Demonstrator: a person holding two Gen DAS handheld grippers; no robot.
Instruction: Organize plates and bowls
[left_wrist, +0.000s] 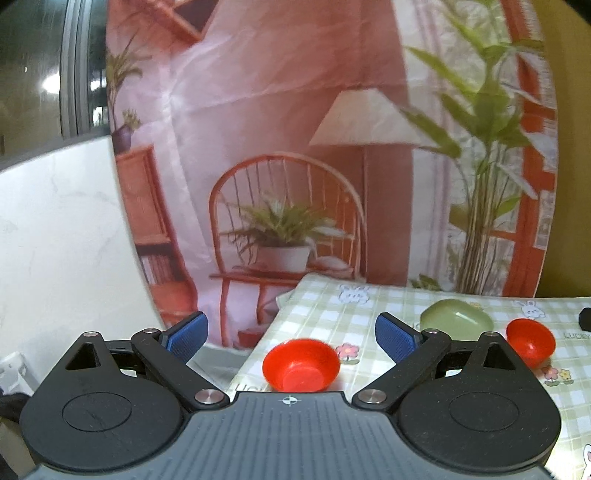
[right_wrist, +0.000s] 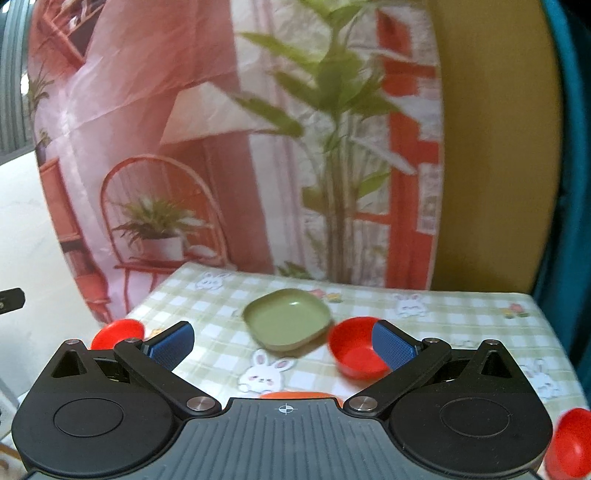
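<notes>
In the left wrist view, my left gripper (left_wrist: 290, 332) is open and empty above the table's left edge. A red bowl (left_wrist: 301, 364) lies upside down just below it. A green plate (left_wrist: 457, 318) and a second red bowl (left_wrist: 530, 342) lie to the right. In the right wrist view, my right gripper (right_wrist: 282, 343) is open and empty above the table. The green plate (right_wrist: 287, 318) sits ahead of it, a red bowl (right_wrist: 356, 349) is by the right finger, another red bowl (right_wrist: 117, 334) is at the left edge, and a third (right_wrist: 569, 441) at the lower right.
The table wears a green checked cloth with rabbits (right_wrist: 424, 325). A printed backdrop of a chair and plants (left_wrist: 288, 166) hangs behind it. An orange rim (right_wrist: 299, 395) peeks out under the right gripper's body. A white wall (left_wrist: 55, 240) stands at the left.
</notes>
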